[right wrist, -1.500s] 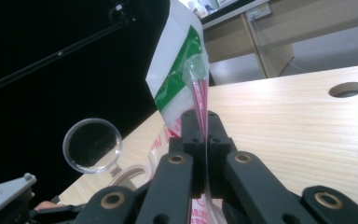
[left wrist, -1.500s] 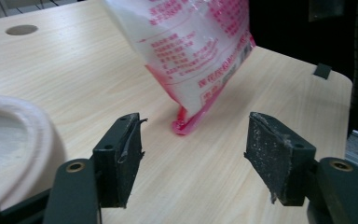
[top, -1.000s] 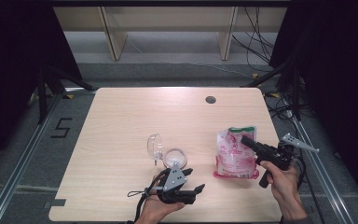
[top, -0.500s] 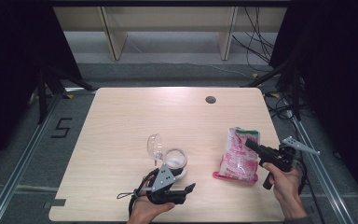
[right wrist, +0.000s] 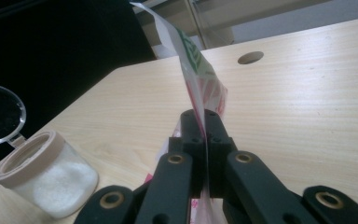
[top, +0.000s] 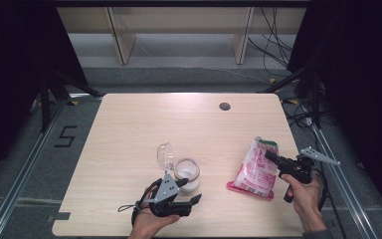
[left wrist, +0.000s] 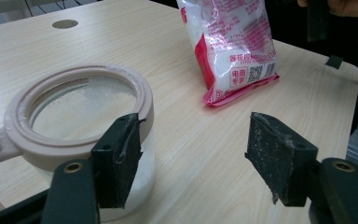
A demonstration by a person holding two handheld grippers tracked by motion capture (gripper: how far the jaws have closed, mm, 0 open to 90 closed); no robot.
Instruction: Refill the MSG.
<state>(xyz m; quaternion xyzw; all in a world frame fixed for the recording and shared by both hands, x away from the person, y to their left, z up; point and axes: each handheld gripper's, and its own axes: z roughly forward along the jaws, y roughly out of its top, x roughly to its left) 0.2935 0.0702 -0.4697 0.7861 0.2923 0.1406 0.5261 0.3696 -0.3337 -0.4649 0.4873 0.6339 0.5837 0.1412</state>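
While the right gripper [top: 270,156] pinches the upper edge of the pink-and-white sugar bag [top: 255,169] flat between its closed jaws, the bag hangs tilted below that grip with its sealed bottom corner touching the table [top: 129,129], well off to the side of the jar. From where I stand the step in hand looks like bringing the bag over to the open jar [top: 186,174], which already has white granules in its lower part and whose clear flip lid [top: 165,154] stands up on its hinge on the far side from the left gripper [top: 189,191]. That left gripper has its jaws spread wide and holds nothing; in the left gripper view one pad [left wrist: 121,156] sits right against the jar's beige rim [left wrist: 74,147] while the other stands clear of it over bare wood. To do this well, I'd say the left jaws should close around the jar body first, low enough not to tip it, so it stays put. The right hand [top: 303,199] should lift the bag fully off the table before carrying it, since dragging the corner could fold the film. Whether the bag's top is cut open I cannot tell, so any tilt should come only once it hangs over the mouth.
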